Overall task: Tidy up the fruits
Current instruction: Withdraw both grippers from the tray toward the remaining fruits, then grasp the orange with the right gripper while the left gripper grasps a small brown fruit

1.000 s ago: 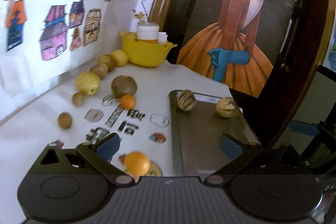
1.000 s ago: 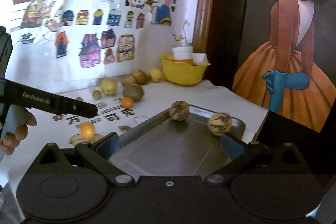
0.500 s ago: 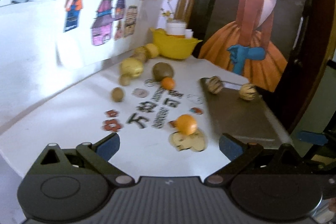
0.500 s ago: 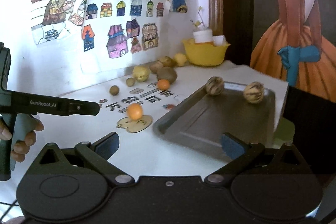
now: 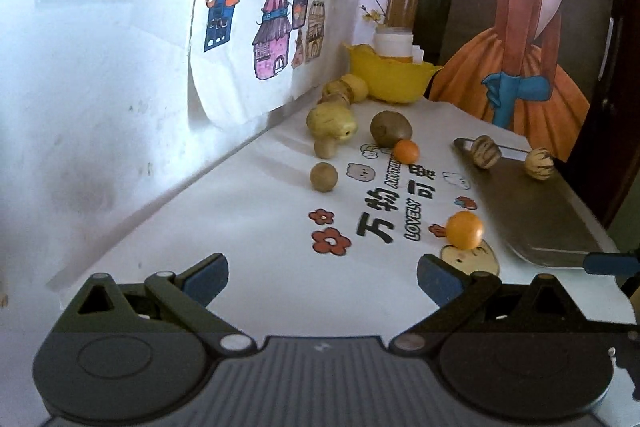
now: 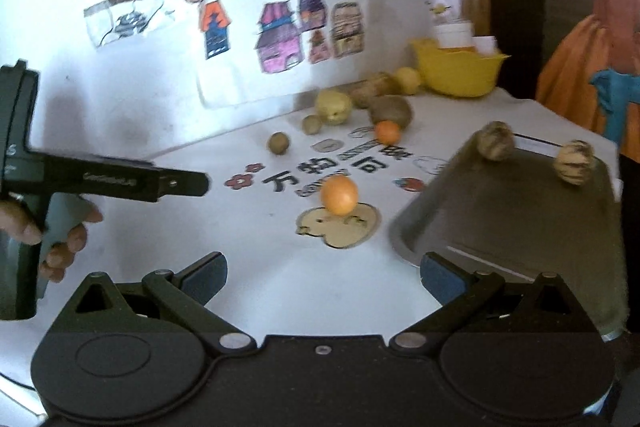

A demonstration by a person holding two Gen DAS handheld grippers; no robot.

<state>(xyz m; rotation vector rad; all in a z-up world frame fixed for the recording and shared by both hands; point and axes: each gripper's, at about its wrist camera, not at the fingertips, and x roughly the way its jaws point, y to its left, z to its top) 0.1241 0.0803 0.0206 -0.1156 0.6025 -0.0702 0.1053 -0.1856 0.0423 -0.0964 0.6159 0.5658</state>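
White table (image 5: 256, 227) | tray (image 6: 520, 227) edge cut off | left gripper (image 5: 322, 277), right gripper (image 6: 322, 277) spread, empty

We see strong light washing the white wall (image 5: 100, 99) on the left of both views — nearly blown out there, with a bluish cast. The right side falls dim around the dark painting (image 5: 532, 27). Small soft shadows sit under the fruit on the table (image 5: 256, 227). Fisheye bending curves the edges and blackens the corners. The right wrist view is smeared with motion blur — the tray (image 6: 520, 227) especially.
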